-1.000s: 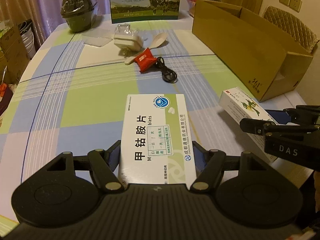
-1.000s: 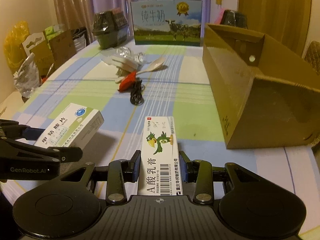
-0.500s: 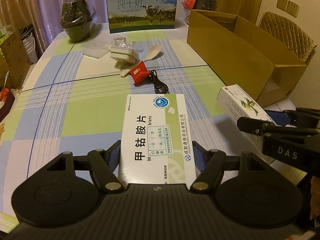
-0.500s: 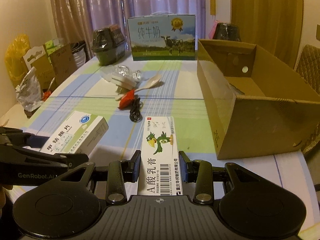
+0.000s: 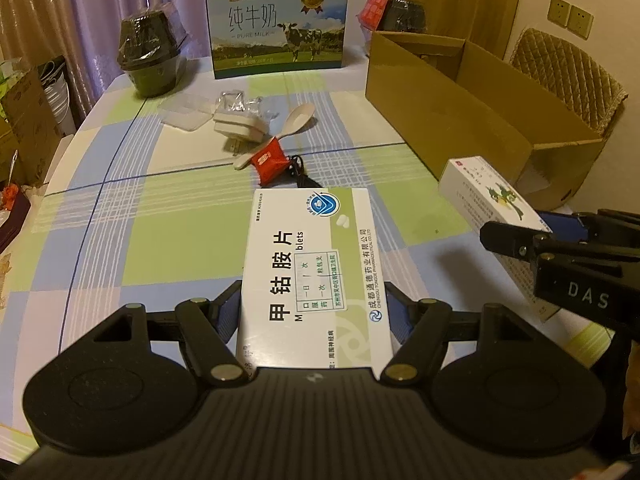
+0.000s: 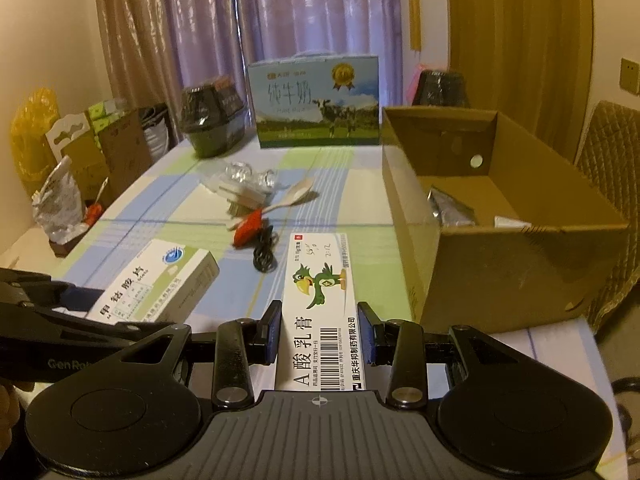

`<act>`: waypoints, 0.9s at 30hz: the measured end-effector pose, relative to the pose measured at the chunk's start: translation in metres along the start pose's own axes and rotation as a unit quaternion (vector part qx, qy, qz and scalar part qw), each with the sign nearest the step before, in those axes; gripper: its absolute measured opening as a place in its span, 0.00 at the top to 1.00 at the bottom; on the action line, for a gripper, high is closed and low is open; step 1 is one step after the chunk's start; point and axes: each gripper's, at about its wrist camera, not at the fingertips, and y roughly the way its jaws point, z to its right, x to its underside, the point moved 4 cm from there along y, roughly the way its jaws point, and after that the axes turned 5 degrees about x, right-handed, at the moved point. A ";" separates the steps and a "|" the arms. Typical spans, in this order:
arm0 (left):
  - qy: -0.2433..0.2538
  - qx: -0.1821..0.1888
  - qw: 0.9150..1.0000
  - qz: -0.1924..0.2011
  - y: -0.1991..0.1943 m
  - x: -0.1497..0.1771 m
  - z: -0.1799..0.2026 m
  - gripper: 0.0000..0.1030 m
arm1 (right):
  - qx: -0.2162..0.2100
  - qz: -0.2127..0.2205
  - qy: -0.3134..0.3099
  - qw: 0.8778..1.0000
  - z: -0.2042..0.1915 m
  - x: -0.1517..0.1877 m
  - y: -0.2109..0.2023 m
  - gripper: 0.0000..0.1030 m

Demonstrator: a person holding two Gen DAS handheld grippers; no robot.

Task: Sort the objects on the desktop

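Note:
A white and green tablet box [image 5: 312, 264] is held above the checked tablecloth, and my left gripper [image 5: 315, 312] is shut on its sides. My right gripper [image 6: 320, 332] is shut on a long white ointment box [image 6: 320, 280] with a green bird print. That box also shows at the right of the left wrist view, ointment box [image 5: 488, 196]. The tablet box [image 6: 160, 284] appears low left in the right wrist view. An open cardboard box [image 6: 500, 264] stands to the right, with a silver packet [image 6: 452, 208] inside.
Mid-table lie a white plug [image 5: 240, 128], a pale spoon [image 5: 296, 118], a red packet [image 5: 272, 160] and a black cable [image 5: 298, 170]. A milk carton [image 5: 278, 26] and a wrapped dark bowl [image 5: 150, 56] stand at the far edge. A quilted chair [image 5: 568, 76] is behind the cardboard box.
Both grippers have risen with their boxes still held. The table looks farther below, and the inside of the cardboard box has come into the right wrist view.

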 end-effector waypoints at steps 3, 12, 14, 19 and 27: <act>0.001 0.004 1.000 0.003 -0.002 -0.004 0.006 0.35 | 0.002 0.008 0.005 1.000 0.005 -0.005 -0.005 0.65; 0.005 0.023 1.000 0.014 -0.003 -0.025 0.028 0.35 | 0.010 0.031 0.008 0.999 0.023 -0.025 -0.018 0.65; 0.006 0.029 0.999 0.018 -0.003 -0.032 0.034 0.35 | 0.015 0.036 0.009 0.999 0.031 -0.029 -0.020 0.65; 0.014 0.042 0.999 0.029 0.000 -0.053 0.052 0.35 | 0.035 0.046 0.024 0.998 0.056 -0.041 -0.023 0.65; 0.035 0.062 0.996 0.046 0.008 -0.089 0.090 0.35 | 0.066 0.063 0.037 0.995 0.098 -0.060 -0.022 0.65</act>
